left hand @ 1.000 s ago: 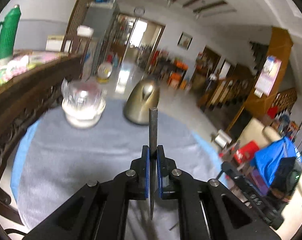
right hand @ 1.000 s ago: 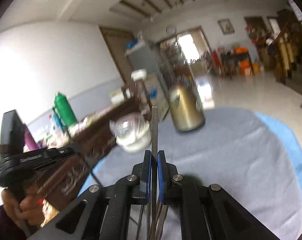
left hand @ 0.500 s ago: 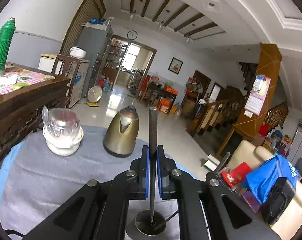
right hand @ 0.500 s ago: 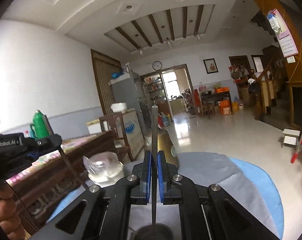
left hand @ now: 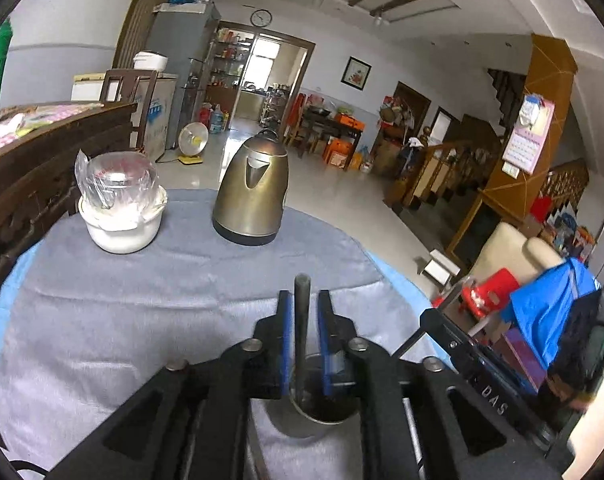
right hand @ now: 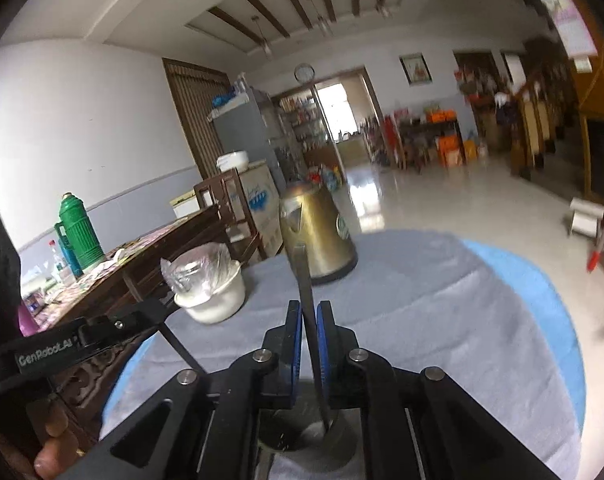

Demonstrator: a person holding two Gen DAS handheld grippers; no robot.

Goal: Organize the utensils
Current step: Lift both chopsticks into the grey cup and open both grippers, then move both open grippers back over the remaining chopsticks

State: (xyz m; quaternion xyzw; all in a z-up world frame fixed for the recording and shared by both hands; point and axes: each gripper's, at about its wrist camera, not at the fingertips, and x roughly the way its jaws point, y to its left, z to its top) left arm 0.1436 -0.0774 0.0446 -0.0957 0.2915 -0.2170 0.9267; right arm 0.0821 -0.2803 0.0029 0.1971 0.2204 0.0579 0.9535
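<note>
Lower centre, both views: left gripper (left hand: pixel 303 312) and right gripper (right hand: pixel 309 322) fingers opening, pads clear of dark utensils (left hand: pixel 302 320) standing in metal cup (left hand: pixel 321 404) on table (left hand: pixel 142 300); release nearly done.

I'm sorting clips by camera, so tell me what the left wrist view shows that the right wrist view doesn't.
Only the left wrist view shows the blue cloth-draped pile beside a cream chair. Only the right wrist view shows the whole green thermos flask on the dark wooden sideboard, and the hand holding the left gripper. Both show the brass-coloured electric kettle, the white bowl holding a plastic-wrapped jar, the grey tablecloth and a thin dark metal utensil handle between opening blue-padded jaws, dropping into a round metal cup.
</note>
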